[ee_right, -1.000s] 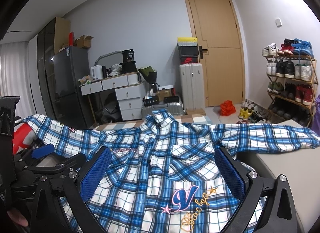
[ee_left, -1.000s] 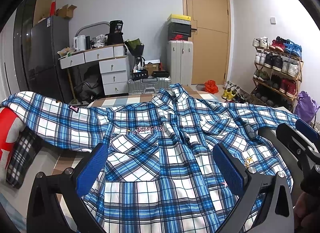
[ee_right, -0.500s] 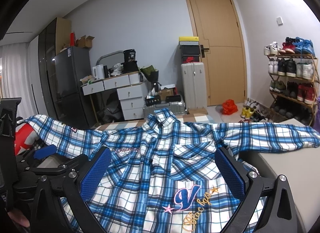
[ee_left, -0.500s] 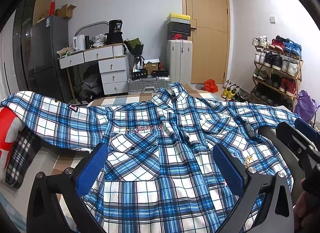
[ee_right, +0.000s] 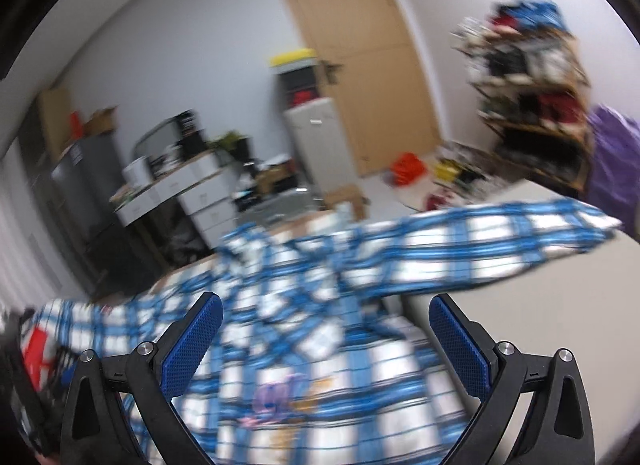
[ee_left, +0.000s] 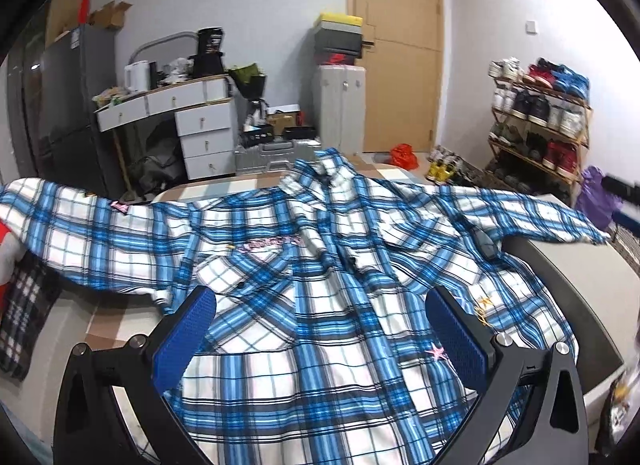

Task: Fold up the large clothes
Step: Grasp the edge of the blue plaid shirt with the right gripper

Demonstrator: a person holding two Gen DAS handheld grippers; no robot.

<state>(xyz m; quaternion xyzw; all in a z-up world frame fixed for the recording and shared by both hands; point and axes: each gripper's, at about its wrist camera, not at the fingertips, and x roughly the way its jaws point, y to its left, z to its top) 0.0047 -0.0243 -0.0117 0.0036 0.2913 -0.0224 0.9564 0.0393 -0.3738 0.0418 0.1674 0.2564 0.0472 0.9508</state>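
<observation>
Hovering with its blue-padded fingers spread wide and gripping nothing, the left tool (ee_left: 320, 329) looks down over the lower front of a large blue-and-white plaid button-up shirt (ee_left: 312, 273), which lies face up and spread flat, collar at the far end. The right tool (ee_right: 326, 339), likewise spread apart and empty, appears tilted toward the shirt's right sleeve (ee_right: 480, 241); its view is smeared by motion blur, so fine detail there cannot be read. The shirt covers a surface that may be a bed or a bench; the bare grey stretch (ee_left: 560, 265) under the right sleeve gives little away. Both sleeves are stretched out sideways, the left sleeve (ee_left: 80, 221) draped toward a red-and-checked bundle (ee_left: 16, 285) at the edge. The cotton-like cloth should be light, limp and prone to wrinkling or dragging, so a pinch at a cuff, shoulder seam or hem corner seems the surest hold. Beyond it stand a white drawer unit (ee_left: 200, 133) and a wooden shoe rack (ee_left: 540, 121).
</observation>
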